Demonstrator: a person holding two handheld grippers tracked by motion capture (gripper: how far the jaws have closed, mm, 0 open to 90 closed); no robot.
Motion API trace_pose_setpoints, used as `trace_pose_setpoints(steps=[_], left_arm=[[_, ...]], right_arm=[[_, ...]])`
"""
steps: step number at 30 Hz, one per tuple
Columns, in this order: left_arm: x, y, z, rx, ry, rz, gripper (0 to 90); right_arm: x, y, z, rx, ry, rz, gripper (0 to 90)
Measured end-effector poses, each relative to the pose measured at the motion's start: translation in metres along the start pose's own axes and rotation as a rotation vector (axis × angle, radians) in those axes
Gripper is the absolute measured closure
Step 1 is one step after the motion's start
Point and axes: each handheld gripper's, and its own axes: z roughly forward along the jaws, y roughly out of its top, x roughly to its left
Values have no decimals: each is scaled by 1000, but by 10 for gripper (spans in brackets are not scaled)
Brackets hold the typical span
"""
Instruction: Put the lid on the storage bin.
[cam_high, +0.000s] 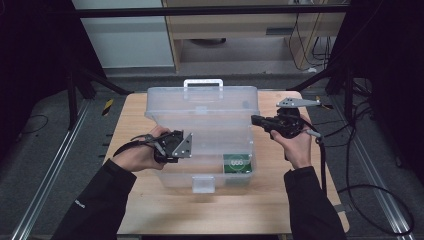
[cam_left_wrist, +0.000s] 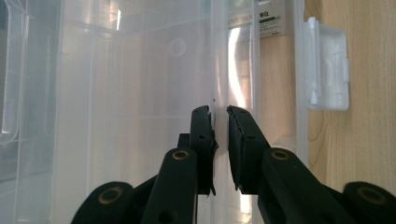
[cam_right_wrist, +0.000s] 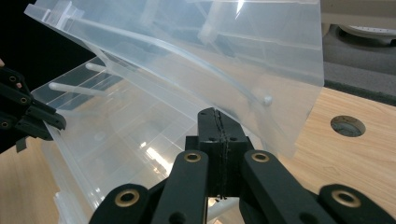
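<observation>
A clear plastic box (cam_high: 202, 145) sits mid-table, its lid (cam_high: 202, 102) raised toward the far edge — the left gripper (cam_left_wrist: 219, 135) pinches the box's left wall, while the right gripper (cam_right_wrist: 216, 140), jaws pressed together, hovers beside the lid's right edge. A green card (cam_high: 236, 163) lies inside, its print too small to read; a white latch (cam_left_wrist: 327, 70) hangs off the front.

You are working in a lab or recording studio. Around the wooden table (cam_high: 150, 210) you have black curtains (cam_high: 30, 60), metal floor rails (cam_high: 45, 180) on both sides, loose cables (cam_high: 370, 200) to its right, and tripod legs (cam_high: 100, 82) behind it.
</observation>
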Motion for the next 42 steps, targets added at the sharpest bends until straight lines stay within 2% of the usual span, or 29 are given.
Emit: trace_pose_setpoints(steps=[2, 10, 17, 25, 31, 34, 41, 42], left_arm=[[1, -2, 2, -15, -1, -17, 742], [2, -5, 10, -178, -25, -133, 577], [1, -6, 12, -283, -47, -242, 494], [-2, -8, 12, -366, -5, -334, 474], [-5, -10, 10, -444, 29, -436, 473], [-7, -11, 8, -460, 40, -475, 478], [-11, -14, 4, -484, 78, -533, 513], [-11, -16, 2, -479, 102, -546, 524]], right_arm=[[0, -1, 0, -3, 3, 2, 900], [1, -4, -1, 1, 7, -1, 862], [3, -6, -1, -5, 8, -3, 836], [3, -9, -1, 10, 8, -3, 832], [4, -10, -2, 14, 8, -5, 834], [4, -10, -2, 18, 9, -5, 835], [4, -11, -3, 24, 11, -8, 838], [5, -11, -3, 25, 11, -7, 841]])
